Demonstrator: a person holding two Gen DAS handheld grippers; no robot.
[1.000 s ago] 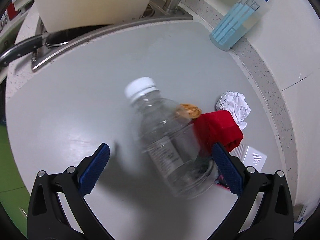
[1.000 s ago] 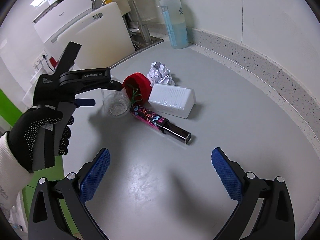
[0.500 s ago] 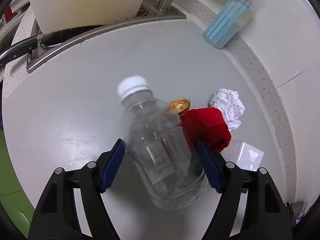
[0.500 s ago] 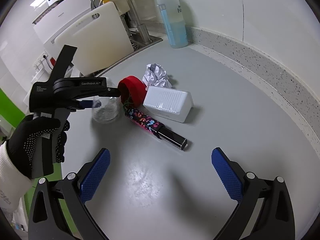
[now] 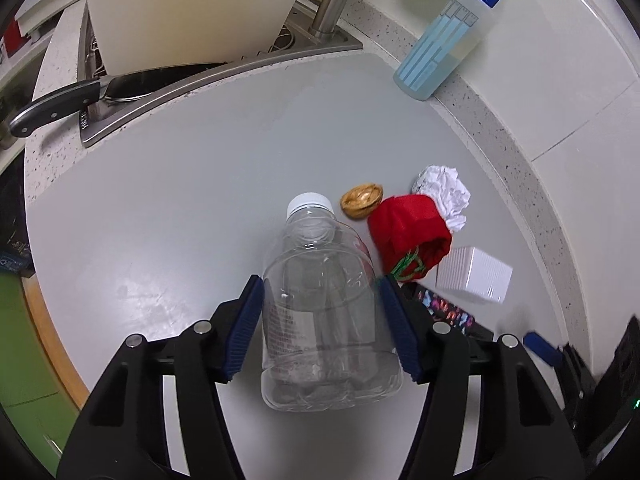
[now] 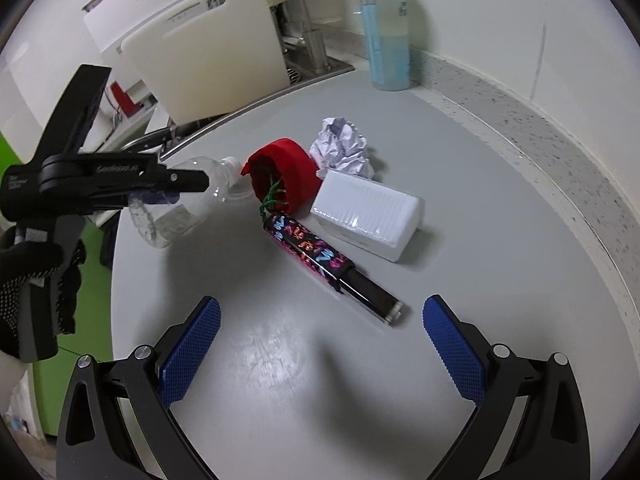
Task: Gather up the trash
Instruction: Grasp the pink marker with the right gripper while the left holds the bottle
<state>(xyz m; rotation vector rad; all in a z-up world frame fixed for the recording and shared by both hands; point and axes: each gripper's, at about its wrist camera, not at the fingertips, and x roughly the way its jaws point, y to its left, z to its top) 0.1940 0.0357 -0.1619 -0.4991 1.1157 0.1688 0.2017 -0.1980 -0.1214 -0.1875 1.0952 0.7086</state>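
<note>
lengthwise, bottle (image 5: 324,312) cap-forward between jaws

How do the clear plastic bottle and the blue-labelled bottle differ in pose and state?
The clear plastic bottle looks empty and is clamped between the left gripper pads, tilted off the counter; the blue-labelled bottle stands upright by the wall, untouched, holding liquid. Caps differ: white against blue. Both are capped and see-through.

The left wrist view looks steeply down from close above the grey counter (image 5: 180,208), facing the sink (image 5: 224,72) and wall; the right wrist view sits further back and lower, facing the same way; both share the clear bottle (image 5: 324,304), red cap (image 6: 286,178), crumpled paper (image 6: 346,146) and white box (image 5: 476,274).
</note>
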